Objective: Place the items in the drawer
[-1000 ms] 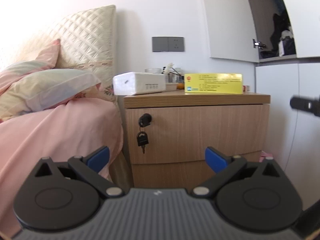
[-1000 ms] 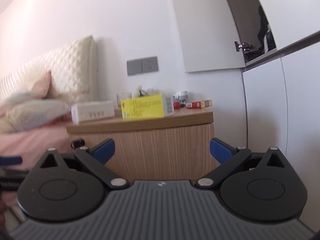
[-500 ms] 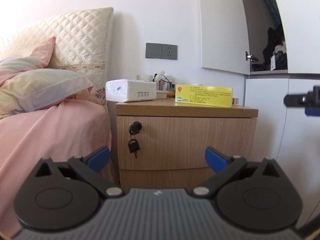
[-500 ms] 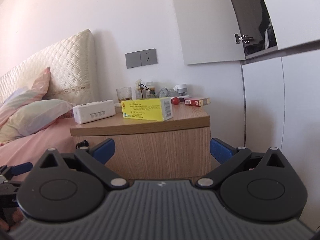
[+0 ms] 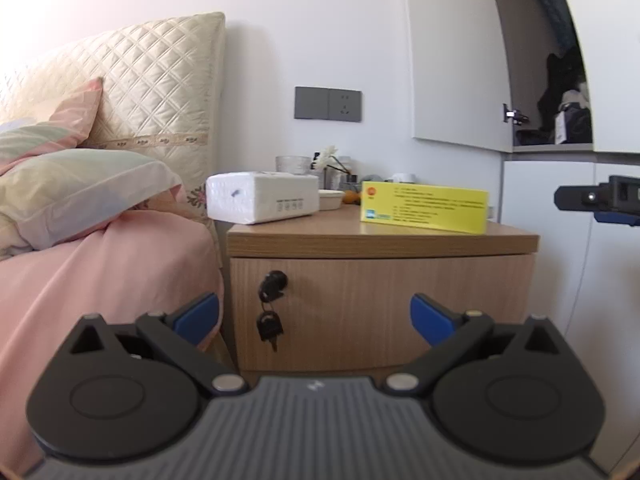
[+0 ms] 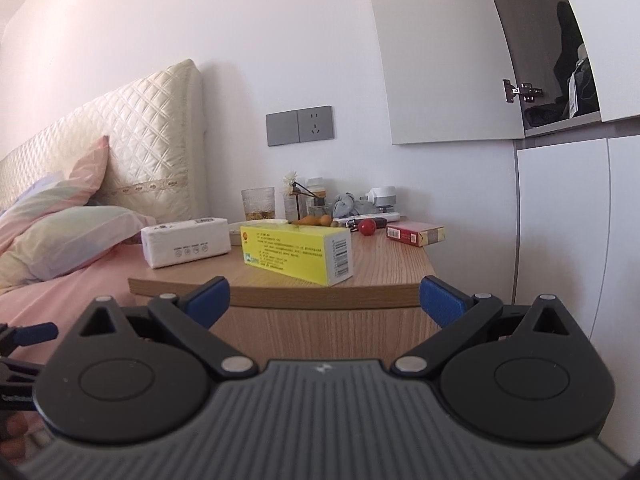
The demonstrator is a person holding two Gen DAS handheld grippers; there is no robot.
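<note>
Left gripper (image 5: 314,316) spread wide, empty, facing shut top drawer (image 5: 380,312) of nightstand (image 5: 380,240). Only left wrist view shows lock with hanging key (image 5: 271,326). Only right wrist view shows red cigarette pack (image 6: 415,233) and red ball (image 6: 367,227) behind. Right gripper (image 6: 324,300) spread wide, empty. Yellow box (image 6: 296,254) lies flat on nightstand top beside white tissue pack (image 6: 186,242), long axis roughly left-right, barcode end toward right.

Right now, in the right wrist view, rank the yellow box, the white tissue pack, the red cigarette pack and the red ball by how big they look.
1. yellow box, though it sits nearest the camera
2. white tissue pack, fairly close behind
3. red cigarette pack
4. red ball
</note>
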